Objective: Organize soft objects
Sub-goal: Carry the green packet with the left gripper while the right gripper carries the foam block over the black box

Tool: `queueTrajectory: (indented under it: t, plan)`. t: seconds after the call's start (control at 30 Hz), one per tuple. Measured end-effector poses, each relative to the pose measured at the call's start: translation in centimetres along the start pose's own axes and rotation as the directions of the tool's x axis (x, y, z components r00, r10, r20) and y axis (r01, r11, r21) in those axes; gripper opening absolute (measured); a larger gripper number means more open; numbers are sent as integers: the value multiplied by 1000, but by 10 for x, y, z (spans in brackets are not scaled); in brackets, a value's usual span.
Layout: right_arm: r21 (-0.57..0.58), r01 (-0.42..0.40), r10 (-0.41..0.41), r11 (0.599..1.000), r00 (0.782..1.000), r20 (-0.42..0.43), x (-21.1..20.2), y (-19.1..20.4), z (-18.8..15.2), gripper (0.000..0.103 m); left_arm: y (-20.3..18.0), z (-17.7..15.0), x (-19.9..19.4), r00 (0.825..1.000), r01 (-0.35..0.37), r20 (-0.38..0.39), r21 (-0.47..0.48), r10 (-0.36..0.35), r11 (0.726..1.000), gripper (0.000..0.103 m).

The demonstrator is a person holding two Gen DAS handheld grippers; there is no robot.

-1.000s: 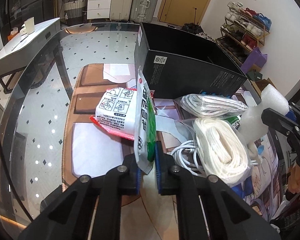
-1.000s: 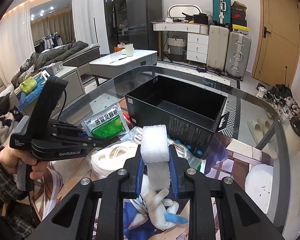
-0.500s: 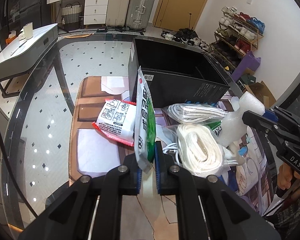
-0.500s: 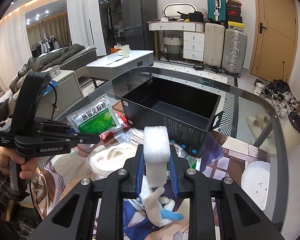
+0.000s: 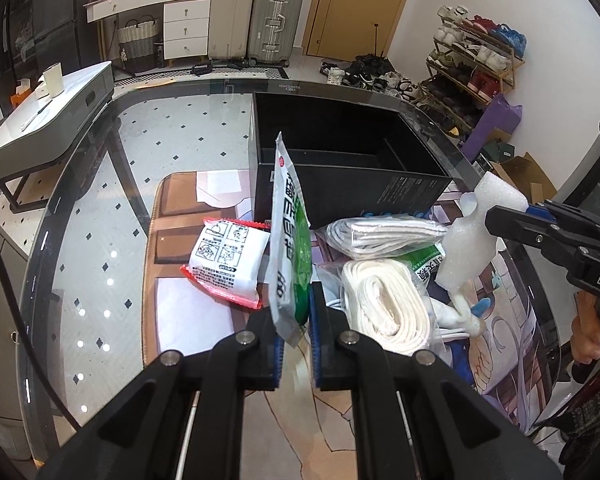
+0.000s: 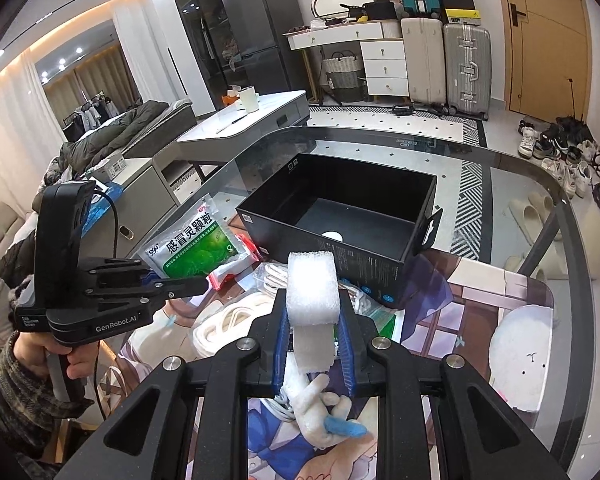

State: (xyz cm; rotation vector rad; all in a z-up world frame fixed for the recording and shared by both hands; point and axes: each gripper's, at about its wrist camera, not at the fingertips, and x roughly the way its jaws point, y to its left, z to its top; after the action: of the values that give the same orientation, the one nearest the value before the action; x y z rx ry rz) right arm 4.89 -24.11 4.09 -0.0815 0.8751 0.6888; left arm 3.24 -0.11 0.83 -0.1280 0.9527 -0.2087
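Both tools have risen since the earlier frames, so that the black box (image 5: pixel 352 168) now shows more of its open inside and the packets on the worktop (image 5: pixel 100 220) sit lower under the cameras.

Left tool (image 5: pixel 296 320): jaws fully closed on the bottom edge of the green medicine sachet (image 5: pixel 290 248), which stands upright between the pads, clear of the worktop. Right tool (image 6: pixel 314 340): jaws closed on the white foam block (image 6: pixel 312 292); the block rises above the pads, and a white, limp tail with a blue tip (image 6: pixel 342 426) hangs below them.

Step in hand, as judged: carrying two soft things toward the box, lift done, placing not yet done. The box stands beyond both tools, open side up; in the right wrist view it holds nothing but a pale round mark on its floor. The next move calls for bringing each tool over the near wall of the box before the jaws part, with enough height for the hanging tail and the tall sachet to clear the rim.

Left on the worktop, just in front of the box: a red-edged white packet (image 5: pixel 226 264), a bagged white roll (image 5: pixel 380 304) and a second bagged white bundle (image 5: pixel 380 234), lying close together between the two tools.
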Motion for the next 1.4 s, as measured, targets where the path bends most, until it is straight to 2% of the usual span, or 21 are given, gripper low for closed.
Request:
queueTrajectory:
  t: [0.17,0.4,0.67,0.83,1.03,1.4]
  plan:
    - [-15,-13,13,1000,1000,-13,-9,0,11,22,-3,3,-6,1000,-2,23,10,2,1000,8]
    - [-17,60,-58,998,995,78,-23,2,17,22,-7,9,-7,999,6,52,16,-7,1000,8]
    - [-31,90,-85,995,989,122,-22,13,29,22,-12,21,-13,997,2,81,43,-6,999,8]
    - [-29,116,-109,993,979,170,-22,21,37,22,-18,32,-14,995,-6,100,51,0,999,8]
    - [-22,167,-155,986,949,274,-22,24,46,22,-21,44,-15,986,-40,166,67,28,997,8]
    - [-3,181,-172,984,941,290,-12,15,60,22,-27,62,-1,982,-24,191,84,8,996,8]
